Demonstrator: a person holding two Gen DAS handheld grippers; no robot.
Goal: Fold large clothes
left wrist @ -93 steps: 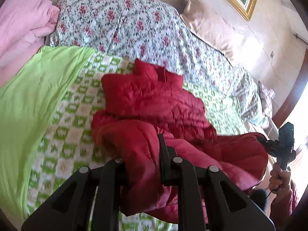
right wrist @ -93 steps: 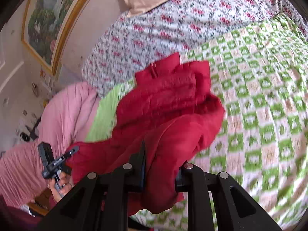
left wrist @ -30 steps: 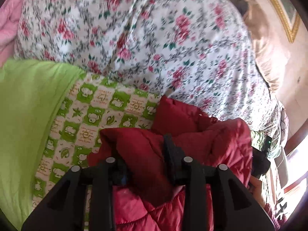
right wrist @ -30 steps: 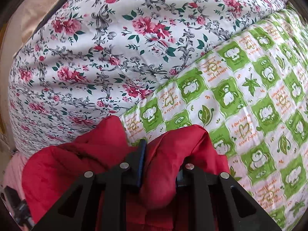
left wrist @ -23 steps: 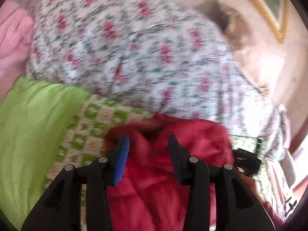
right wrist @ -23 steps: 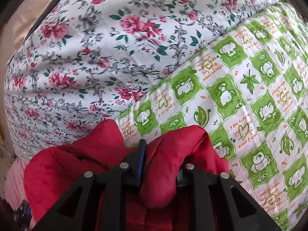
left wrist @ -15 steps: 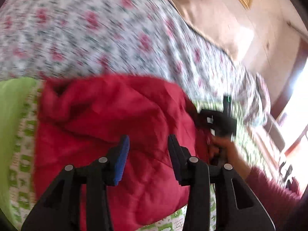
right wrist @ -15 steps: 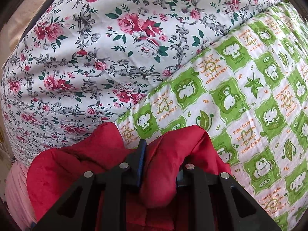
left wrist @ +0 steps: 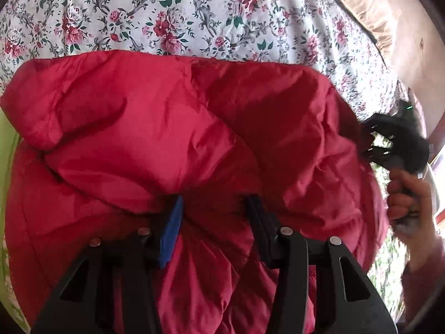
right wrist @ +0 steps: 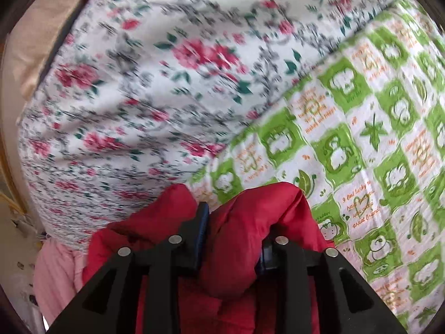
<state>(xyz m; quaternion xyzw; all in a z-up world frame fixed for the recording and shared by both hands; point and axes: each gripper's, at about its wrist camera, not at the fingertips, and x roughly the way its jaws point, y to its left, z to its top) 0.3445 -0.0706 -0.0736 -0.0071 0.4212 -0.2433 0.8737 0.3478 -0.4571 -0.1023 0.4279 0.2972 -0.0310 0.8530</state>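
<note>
Red padded jacket [left wrist: 172, 128] lies bunched on the green checked sheet [right wrist: 375, 144], against the floral quilt [left wrist: 172, 14]. Left gripper [left wrist: 212, 217] hovers over it, fingers spread. Right gripper [right wrist: 236, 239] pinches a fold of the jacket's edge.

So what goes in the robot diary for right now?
step: fold | left gripper: open over red jacket | right gripper: shut on red jacket
</note>
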